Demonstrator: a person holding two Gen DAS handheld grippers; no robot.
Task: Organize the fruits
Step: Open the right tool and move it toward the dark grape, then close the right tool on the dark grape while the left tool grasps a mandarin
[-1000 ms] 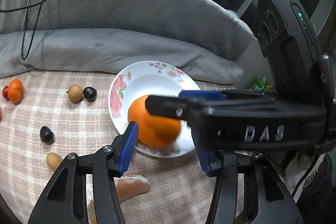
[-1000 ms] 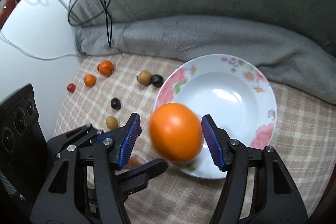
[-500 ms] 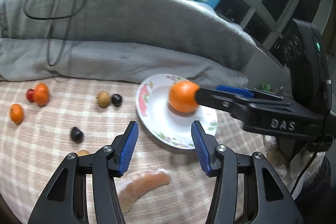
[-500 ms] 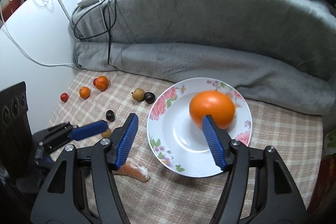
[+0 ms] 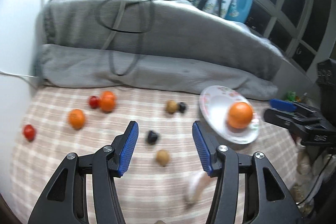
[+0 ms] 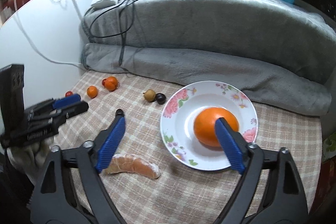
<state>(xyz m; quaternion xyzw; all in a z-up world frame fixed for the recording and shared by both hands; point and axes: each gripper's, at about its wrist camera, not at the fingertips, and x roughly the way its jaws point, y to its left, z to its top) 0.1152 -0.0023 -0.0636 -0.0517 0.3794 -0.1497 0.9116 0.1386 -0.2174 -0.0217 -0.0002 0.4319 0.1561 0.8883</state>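
Now orange (image 6: 210, 125) lies beyond opening right claw (image 6: 170, 129).

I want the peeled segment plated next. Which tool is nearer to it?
Right. The right tool, jaws opening and empty, hangs just above the peeled segment. The left tool is farther off, toward the small fruits.

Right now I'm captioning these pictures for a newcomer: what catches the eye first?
The big orange sitting in the flowered white plate at right. Next, the peeled citrus segment lying on the checked cloth in front, and small fruits scattered to the left before the grey blanket.
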